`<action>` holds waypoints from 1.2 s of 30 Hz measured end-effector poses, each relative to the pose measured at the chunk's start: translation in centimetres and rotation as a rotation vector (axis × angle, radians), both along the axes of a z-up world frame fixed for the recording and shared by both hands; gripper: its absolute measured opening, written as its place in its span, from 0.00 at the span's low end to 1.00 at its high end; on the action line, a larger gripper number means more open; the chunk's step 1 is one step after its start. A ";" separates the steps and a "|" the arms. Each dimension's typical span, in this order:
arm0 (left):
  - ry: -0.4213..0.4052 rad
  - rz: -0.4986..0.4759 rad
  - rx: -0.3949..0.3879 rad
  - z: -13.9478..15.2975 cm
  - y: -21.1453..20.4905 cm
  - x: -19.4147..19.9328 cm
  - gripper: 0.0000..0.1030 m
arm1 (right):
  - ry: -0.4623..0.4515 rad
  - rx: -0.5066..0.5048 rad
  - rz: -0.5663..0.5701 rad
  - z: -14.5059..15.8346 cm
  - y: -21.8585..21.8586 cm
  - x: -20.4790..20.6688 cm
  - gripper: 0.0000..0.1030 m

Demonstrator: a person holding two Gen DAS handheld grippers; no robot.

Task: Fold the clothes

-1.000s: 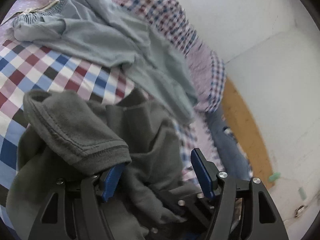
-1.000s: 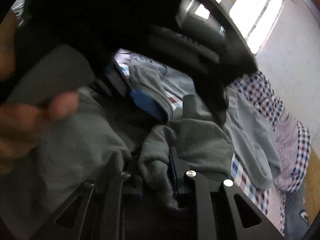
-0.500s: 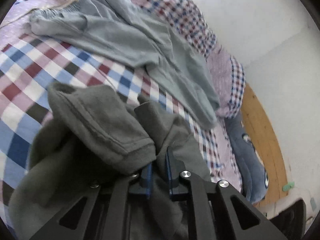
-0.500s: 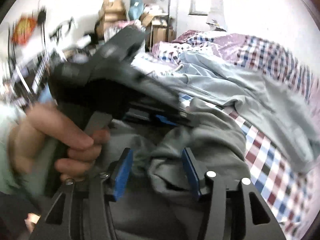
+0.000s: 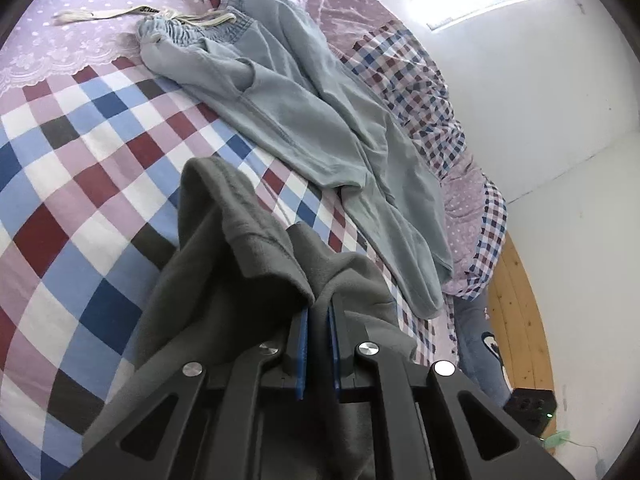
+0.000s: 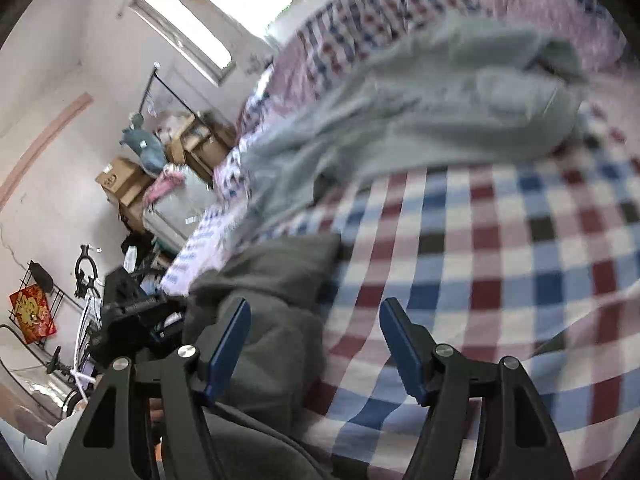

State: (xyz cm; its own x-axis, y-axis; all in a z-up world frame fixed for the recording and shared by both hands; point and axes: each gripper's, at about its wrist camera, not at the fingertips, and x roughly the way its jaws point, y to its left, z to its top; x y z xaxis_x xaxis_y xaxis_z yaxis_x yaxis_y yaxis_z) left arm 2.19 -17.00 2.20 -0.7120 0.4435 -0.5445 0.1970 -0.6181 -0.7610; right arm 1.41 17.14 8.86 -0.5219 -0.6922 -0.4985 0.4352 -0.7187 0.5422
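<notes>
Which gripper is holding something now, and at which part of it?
The left gripper pinches the dark grey garment near its hemmed edge. The right gripper is open, holding nothing.

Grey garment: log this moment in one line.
left claw shut on grey garment | right claw open | blue sweatpants unfolded on bed

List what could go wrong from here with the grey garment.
1. Only the left gripper is clamped on the grey garment; the right gripper is open, so the cloth hangs bunched and may fold crooked.
2. The pinch looks to be near a thick hem, which might slip out.
3. The light blue trousers lie close by on the checked bedcover and could get dragged or covered.
</notes>
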 end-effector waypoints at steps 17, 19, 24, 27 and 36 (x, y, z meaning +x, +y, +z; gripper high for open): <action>0.022 -0.040 0.018 0.4 0.1 0.4 0.08 | 0.118 0.308 0.005 -0.5 -7.3 0.3 0.24; 0.021 -0.054 0.020 0.4 0.1 0.4 0.08 | 0.167 0.376 0.020 -0.1 -8.6 0.7 0.26; 0.026 -0.109 0.013 0.7 0.8 0.4 0.09 | 0.237 0.472 0.080 -0.2 -12.1 0.8 0.45; 0.020 -0.143 0.006 0.6 1.3 0.4 0.09 | 0.255 0.552 0.088 -1.0 -14.0 0.5 0.45; 0.013 -0.215 -0.076 1.1 1.6 1.0 0.57 | 0.244 0.534 -0.122 -0.1 -12.9 -0.8 0.04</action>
